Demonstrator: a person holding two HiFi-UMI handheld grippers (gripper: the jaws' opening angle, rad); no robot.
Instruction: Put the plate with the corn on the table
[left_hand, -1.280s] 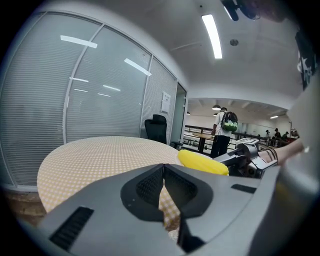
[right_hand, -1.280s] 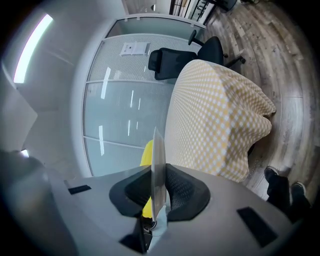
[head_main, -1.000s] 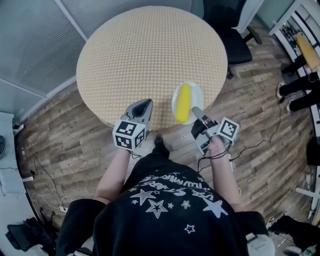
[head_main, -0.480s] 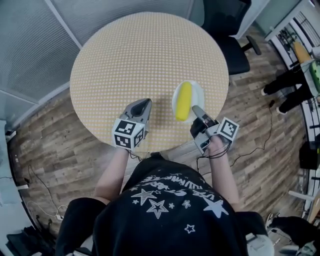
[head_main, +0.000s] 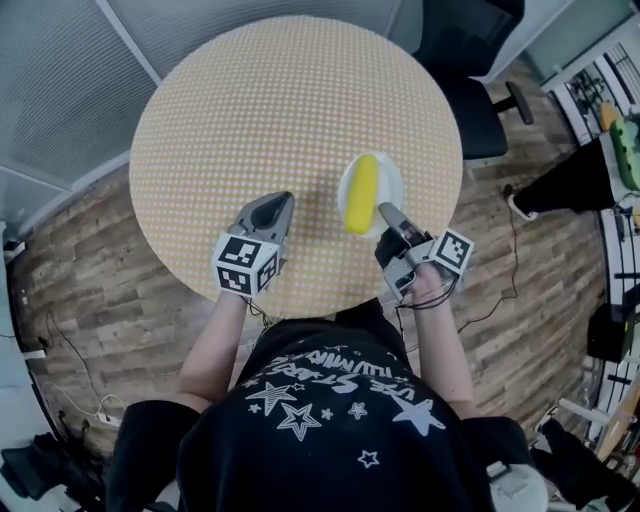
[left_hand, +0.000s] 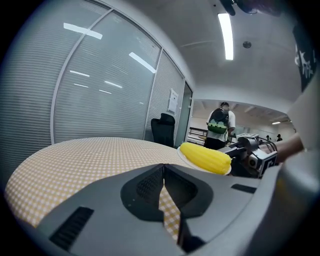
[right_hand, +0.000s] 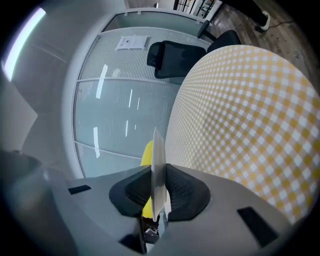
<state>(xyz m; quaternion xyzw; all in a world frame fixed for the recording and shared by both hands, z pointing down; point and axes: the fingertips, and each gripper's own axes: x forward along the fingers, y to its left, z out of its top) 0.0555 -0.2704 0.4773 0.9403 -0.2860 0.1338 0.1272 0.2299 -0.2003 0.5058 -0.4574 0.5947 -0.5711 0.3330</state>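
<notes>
Pinching plate (head_main: 391, 180) rim, R gripper (head_main: 386, 211) fingers

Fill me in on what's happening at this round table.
A person holds a gripper in each hand. The right gripper is shut on the rim of a small white plate carrying a yellow corn cob, over the near side of the round table with a yellow-checked cloth. Whether the plate already rests on the cloth cannot be told. The left gripper is shut and empty, beside it above the table.
</notes>
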